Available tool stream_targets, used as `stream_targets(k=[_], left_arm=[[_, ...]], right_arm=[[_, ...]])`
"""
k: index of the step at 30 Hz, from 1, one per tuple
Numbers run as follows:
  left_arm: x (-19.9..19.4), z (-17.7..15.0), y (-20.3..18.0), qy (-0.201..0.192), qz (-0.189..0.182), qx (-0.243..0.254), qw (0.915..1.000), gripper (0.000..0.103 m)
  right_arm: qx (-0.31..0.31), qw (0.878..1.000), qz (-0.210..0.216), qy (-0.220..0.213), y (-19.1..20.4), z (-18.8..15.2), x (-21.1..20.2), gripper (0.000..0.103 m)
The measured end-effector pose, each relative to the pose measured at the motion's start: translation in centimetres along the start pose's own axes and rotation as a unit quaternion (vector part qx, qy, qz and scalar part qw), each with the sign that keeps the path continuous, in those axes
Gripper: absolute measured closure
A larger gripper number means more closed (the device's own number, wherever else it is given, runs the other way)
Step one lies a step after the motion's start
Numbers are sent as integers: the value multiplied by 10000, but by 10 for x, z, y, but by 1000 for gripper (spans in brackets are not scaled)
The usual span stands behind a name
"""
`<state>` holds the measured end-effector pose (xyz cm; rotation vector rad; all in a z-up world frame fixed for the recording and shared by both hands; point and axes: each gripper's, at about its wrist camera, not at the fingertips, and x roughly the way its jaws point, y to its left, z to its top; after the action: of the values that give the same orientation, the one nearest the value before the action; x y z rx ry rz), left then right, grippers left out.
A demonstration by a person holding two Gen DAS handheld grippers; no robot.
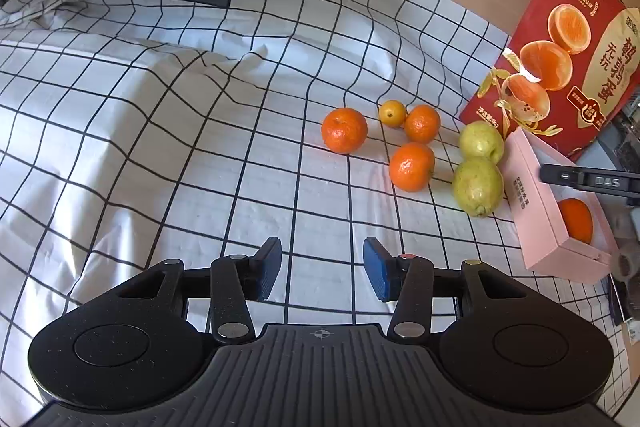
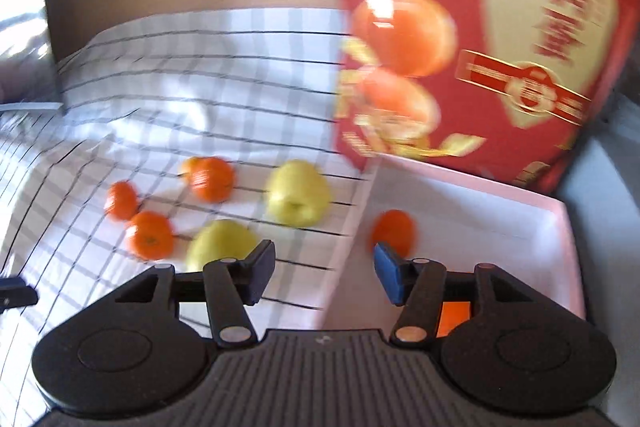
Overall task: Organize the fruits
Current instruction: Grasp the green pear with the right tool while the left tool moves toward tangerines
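right tool point(image 2: 324, 273) spread, empty | orange point(image 2: 394, 231) in pink box point(image 2: 560, 227), just ahead

A creased white cloth point(image 1: 200, 131) with a black grid is being seen spread matt across the frame. The oranges point(image 1: 344, 130) are showing dimpled, slightly shiny skin, the green fruits point(image 1: 478, 187) a smoother one. The red box point(image 1: 560, 39) at upper right is printed glossy; the pink box point(image 1: 532, 203) looks matt card. Matt black plastic is forming the left gripper point(image 1: 322, 269), with metal rivets.
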<state>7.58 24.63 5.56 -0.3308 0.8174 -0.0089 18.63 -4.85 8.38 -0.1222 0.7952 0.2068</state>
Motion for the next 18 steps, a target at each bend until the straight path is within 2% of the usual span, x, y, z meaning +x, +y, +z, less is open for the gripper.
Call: stream_targets(k=[4,7,18], left_arm=[[0,-2,3,40,-58,50,10000,53],[-1,-2,7,54,-57,47,10000,53],[1,-4,27,174,8,-1,9998,53]], right_arm=[[-265,9993,253,18,33,1,11,45],[-228,9991,339,85,50,3,25,44],[49,9982,121,593,68,-1,84,40]])
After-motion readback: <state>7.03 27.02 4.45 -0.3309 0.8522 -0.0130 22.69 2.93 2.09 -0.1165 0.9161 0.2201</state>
